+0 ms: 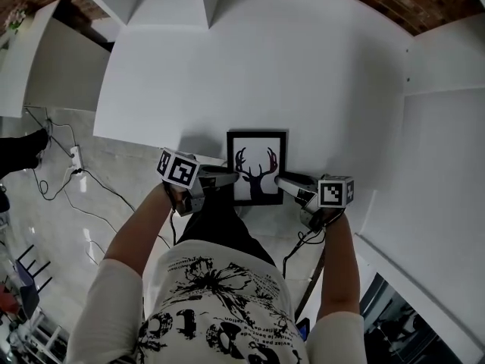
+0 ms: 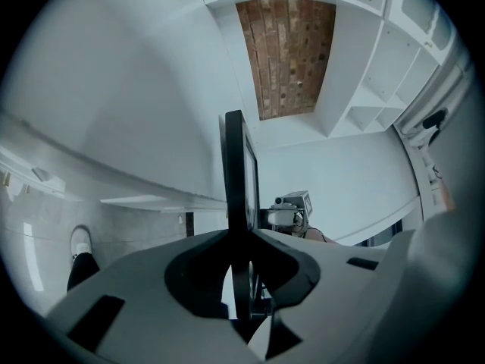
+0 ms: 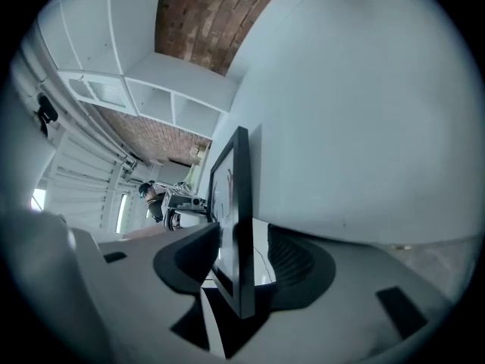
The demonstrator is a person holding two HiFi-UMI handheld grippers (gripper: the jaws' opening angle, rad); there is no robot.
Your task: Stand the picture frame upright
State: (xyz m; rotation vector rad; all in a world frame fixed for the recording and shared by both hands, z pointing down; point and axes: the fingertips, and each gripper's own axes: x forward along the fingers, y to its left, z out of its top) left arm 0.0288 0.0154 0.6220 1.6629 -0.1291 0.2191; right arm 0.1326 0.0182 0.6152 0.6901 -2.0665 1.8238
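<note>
The picture frame [image 1: 257, 167] sits at the near edge of the white counter [image 1: 227, 67], right in front of the person, with its deer print [image 1: 256, 174] facing the head view. That much face showing suggests it leans back and is not yet fully upright, though I cannot tell the exact tilt.

The left gripper [image 1: 221, 179] has its jaws closed on the frame's left rim, the thin black edge pinched between them. The right gripper [image 1: 286, 184] straddles the right rim with its jaws apart. The edge is between them, but a gap shows on the outer side, so it is not clamping.

The frame looks stiff, thin and light, so it should swing up as one piece without flexing. The front is probably glazed, which would make it smooth, slippery and easy to crack. The black rim is therefore the place to hold, one jaw pair on each side at matching height, with pressure on the moulding and not the pane. A narrow rim gives little surface to bite, so a firm, square pinch matters. Being so thin, it will likely tip over easily once released, and no view shows a back stand.
</note>
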